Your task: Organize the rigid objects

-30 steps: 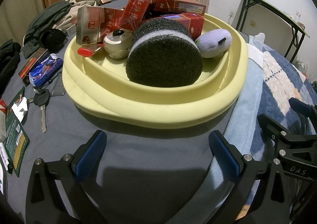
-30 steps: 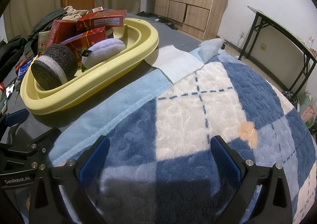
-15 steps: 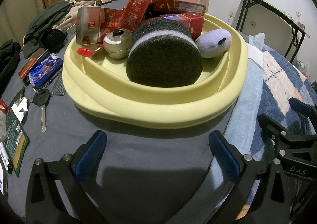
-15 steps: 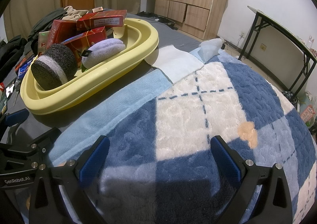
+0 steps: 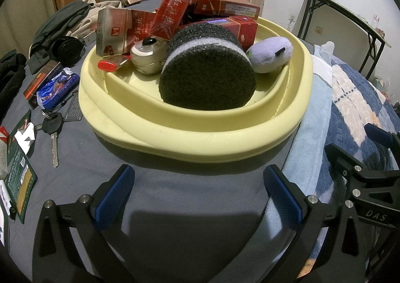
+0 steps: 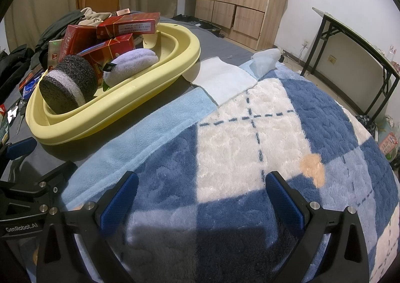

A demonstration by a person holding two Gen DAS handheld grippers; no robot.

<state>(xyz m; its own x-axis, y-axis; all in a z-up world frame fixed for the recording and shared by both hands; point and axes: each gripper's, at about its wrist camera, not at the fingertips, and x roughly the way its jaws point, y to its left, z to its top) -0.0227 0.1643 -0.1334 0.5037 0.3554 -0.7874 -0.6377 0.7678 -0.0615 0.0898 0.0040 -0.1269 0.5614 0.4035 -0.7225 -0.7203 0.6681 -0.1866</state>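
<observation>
Both claws stood wide and empty. The left claw [image 5: 197,195] hovered low over the grey bed sheet [image 5: 175,195], just short of the yellow basin [image 5: 200,148]; the right claw [image 6: 200,198] hung over the blue checked blanket [image 6: 275,132], well apart from the basin.

Judging by the layout, the sorting looked partly done. The basin already held red boxes [image 5: 225,7], a dark round sponge [image 5: 207,77] with a pale band, a small silver tin [image 5: 147,56], a red lighter [image 5: 110,64] and a purple plush toy [image 5: 271,54]. Loose things lay on the sheet to the left of the basin: a key [image 5: 53,137], a blue packet [image 5: 57,90], a flat red box [image 5: 42,82] and green packets [image 5: 18,183].

The next move probably called for the left claw to swing left toward the key or the blue packet, come down over it, close, then carry it into the basin. The key lay flat on soft cloth, so pinching it might prove fiddly.

The basin sat on the sheet, its right edge against the light blue towel [image 6: 155,127]. It looked smooth, pale yellow, double-rimmed and crowded at the back.
</observation>
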